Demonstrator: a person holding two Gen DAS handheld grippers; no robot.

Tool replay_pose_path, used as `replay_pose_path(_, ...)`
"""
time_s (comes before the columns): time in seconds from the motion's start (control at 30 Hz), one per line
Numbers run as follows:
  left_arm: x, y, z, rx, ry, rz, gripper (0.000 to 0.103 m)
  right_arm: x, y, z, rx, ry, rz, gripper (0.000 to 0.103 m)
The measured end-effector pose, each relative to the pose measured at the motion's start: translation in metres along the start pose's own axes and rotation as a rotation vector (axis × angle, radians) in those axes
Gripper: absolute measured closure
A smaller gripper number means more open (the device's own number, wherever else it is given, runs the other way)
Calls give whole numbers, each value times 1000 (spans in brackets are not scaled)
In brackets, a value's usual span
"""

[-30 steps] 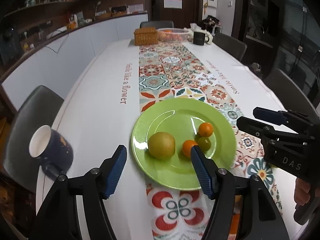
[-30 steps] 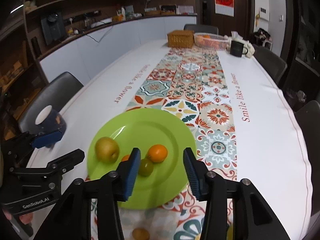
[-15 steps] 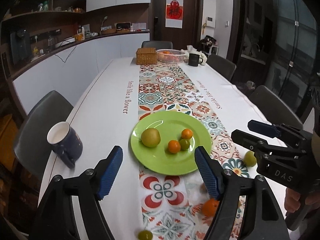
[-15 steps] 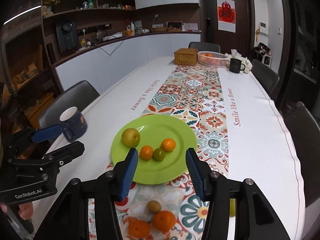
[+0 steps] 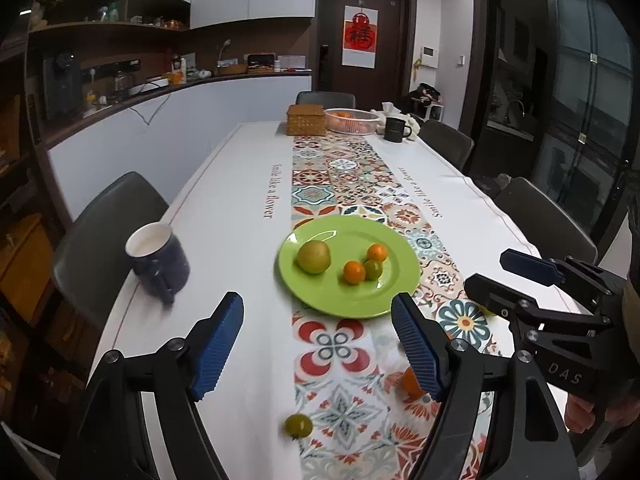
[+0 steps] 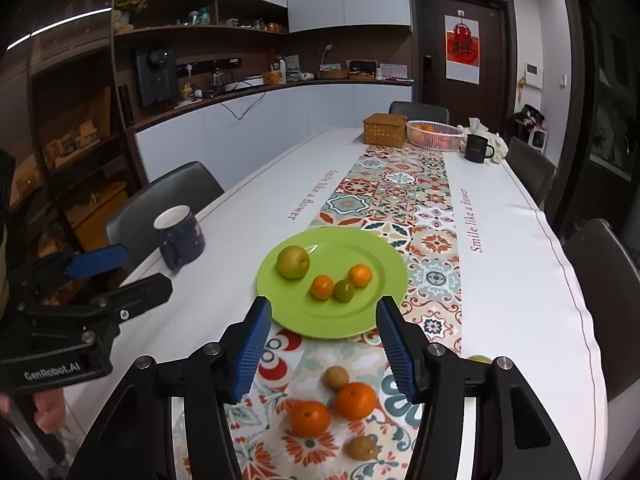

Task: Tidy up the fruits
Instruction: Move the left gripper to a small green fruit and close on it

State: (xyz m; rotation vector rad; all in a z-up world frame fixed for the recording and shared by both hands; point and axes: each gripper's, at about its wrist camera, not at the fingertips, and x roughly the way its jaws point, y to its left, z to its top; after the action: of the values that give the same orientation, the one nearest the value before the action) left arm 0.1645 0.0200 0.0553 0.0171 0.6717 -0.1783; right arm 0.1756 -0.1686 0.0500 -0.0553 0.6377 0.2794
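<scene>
On the green plate (image 6: 360, 320), which lies on the patterned runner (image 6: 400, 188) of the white table (image 6: 520, 280), sit a yellow-green pear (image 6: 293, 262), two small oranges (image 6: 322, 287) and a small green fruit (image 6: 344, 290); nearer the cameras, loose on the runner, lie two larger oranges (image 6: 355, 400), two brownish fruits (image 6: 335, 377) and another green fruit (image 5: 298, 425). Both claws hover released above the near end with nothing between their blue pads, jaws having just been opening: left gripper (image 5: 318, 346); right gripper (image 6: 324, 346); a dark mug (image 5: 158, 258) stands left of the plate; a wicker box (image 6: 385, 131) and a fruit basket (image 6: 434, 135) stand at the far end.
</scene>
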Motion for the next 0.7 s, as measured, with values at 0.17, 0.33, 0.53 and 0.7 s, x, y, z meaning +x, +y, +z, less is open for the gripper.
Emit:
replay_pose_path(0.17, -3, 6, -15, -14, 14, 24, 26, 1, 12, -14, -21, 31, 15, 48)
replay_pose_path(0.33, 0, 7, -30, -4, 40, 46, 26, 8, 15, -30, -20, 85, 24, 48)
replay_pose_path(0.53, 12, 6, -50, 17, 99, 72, 26, 17, 14, -52, -14, 155, 25, 48)
replay_pose_path(0.7, 23, 8, -68, 16, 167, 73, 26, 28, 14, -67, -6, 216, 27, 48)
